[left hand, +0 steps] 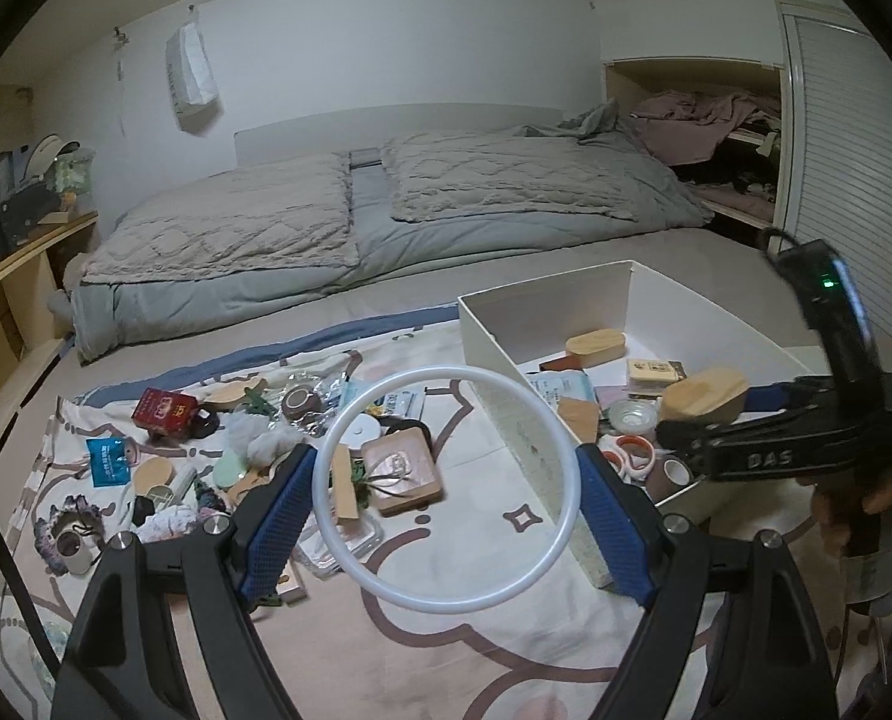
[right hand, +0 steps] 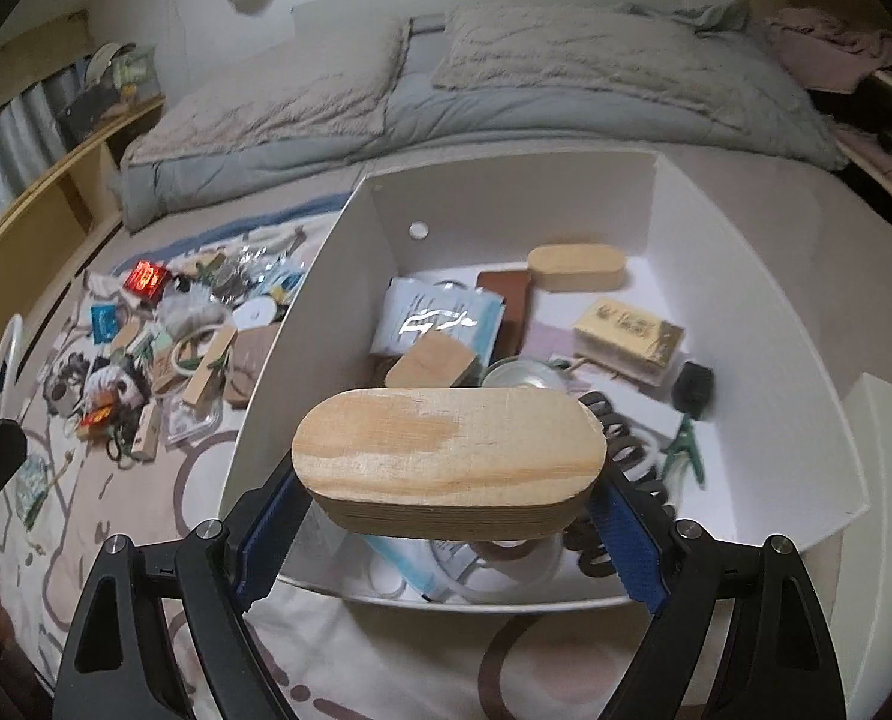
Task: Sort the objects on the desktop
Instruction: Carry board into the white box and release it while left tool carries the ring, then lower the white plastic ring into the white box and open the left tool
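Clutter [left hand: 218,450] covers the patterned cloth's [left hand: 475,648] left half. Your left gripper [left hand: 446,498] is clamped across a white ring [left hand: 556,438], up in the air just left of the white box's [left hand: 487,330] near corner. Your right gripper [right hand: 448,516] pinches an oval wooden block [right hand: 448,450] endwise, hanging over the box's near edge.

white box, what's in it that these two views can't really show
- Front of the white box floor, right wrist view: hidden under the wooden oval block held in the right gripper.
- Same box, left wrist view: near wall and the right gripper cover most contents.
- Print on the yellow packet: too small and blurred to read.
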Available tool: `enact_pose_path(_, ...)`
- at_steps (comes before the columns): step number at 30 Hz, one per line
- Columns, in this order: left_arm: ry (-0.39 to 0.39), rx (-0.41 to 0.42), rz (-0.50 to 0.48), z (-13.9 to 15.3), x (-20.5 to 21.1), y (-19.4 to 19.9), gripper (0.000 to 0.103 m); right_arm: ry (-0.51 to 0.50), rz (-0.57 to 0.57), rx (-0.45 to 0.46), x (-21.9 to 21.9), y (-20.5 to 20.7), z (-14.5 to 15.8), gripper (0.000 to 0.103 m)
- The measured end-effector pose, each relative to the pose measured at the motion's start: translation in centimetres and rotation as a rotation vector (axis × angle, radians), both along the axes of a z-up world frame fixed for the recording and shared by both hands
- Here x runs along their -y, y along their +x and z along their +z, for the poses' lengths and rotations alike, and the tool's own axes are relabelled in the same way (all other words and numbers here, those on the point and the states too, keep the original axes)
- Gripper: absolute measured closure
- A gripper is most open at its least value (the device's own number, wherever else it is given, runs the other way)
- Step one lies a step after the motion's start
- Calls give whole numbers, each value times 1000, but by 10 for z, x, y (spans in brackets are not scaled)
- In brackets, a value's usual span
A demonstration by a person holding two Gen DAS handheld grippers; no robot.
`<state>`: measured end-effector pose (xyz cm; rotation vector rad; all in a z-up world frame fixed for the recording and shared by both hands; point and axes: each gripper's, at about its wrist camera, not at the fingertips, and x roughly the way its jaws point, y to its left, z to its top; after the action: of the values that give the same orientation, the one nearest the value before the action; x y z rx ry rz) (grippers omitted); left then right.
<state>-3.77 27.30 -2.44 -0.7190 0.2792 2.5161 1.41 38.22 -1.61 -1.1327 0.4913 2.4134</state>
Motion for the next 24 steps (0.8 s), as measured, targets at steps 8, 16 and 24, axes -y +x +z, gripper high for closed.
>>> enact_pose_path(8,14,3,-18,4,-12,-1,18,-51,65,70,-7,-12,-12,14)
enact_pose_path(16,23,3,-48,7,-27,-3,18,-57,83,103,-19,-9,-11,13)
enact_pose_path(24,11,-7,-89,11,-51,-8,18,-7,88,102,-28,5,1,0)
